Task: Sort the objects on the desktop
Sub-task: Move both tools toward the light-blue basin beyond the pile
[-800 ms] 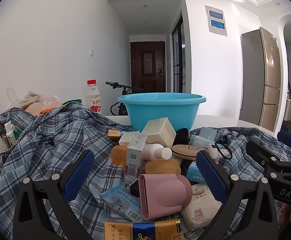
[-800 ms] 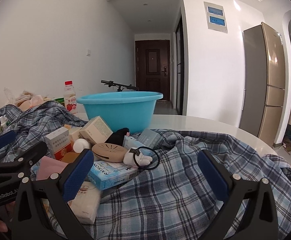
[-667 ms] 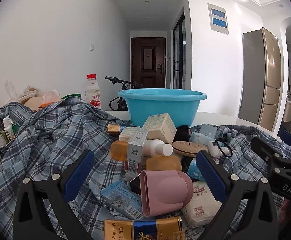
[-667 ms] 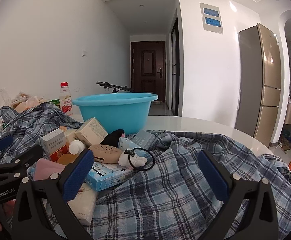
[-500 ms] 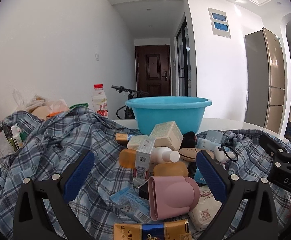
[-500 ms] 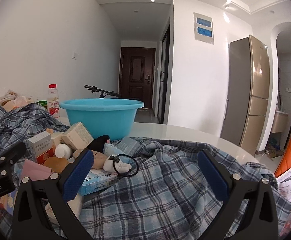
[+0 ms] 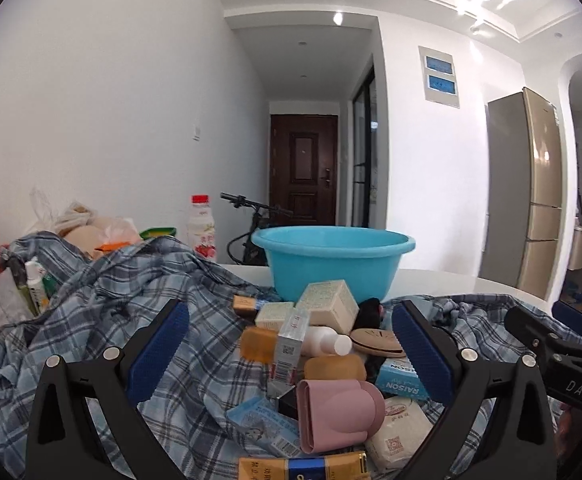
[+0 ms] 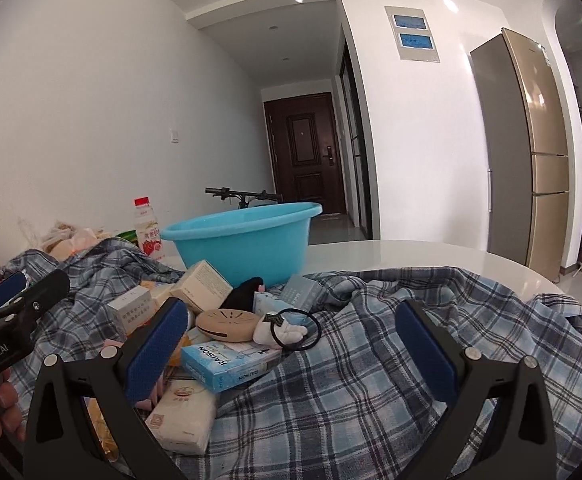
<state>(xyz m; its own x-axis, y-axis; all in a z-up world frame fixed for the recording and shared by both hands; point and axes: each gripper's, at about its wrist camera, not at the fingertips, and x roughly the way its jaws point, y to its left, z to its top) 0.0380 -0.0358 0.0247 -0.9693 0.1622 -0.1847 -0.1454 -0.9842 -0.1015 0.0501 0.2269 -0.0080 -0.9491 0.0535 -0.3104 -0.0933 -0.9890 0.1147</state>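
A pile of small objects lies on a blue plaid cloth (image 7: 123, 320): a pink pouch (image 7: 337, 414), a blue RAISON box (image 7: 399, 374), a beige box (image 7: 329, 312), a white bottle (image 7: 327, 342), a tan round case (image 8: 227, 324) and a black hair tie (image 8: 295, 332). A light blue basin (image 7: 331, 264) stands behind them; it also shows in the right wrist view (image 8: 247, 244). My left gripper (image 7: 291, 352) is open above the pile. My right gripper (image 8: 291, 352) is open over the cloth, right of the pile. Both are empty.
A drink bottle (image 7: 201, 226) and plastic bags (image 7: 79, 224) stand at the back left. The white round table (image 8: 431, 256) extends right past the cloth. A fridge (image 8: 527, 152), a bicycle (image 7: 255, 216) and a hallway door lie beyond.
Both grippers have tilted upward, so the pile sits lower in each view. Both stay open and nothing was grasped.
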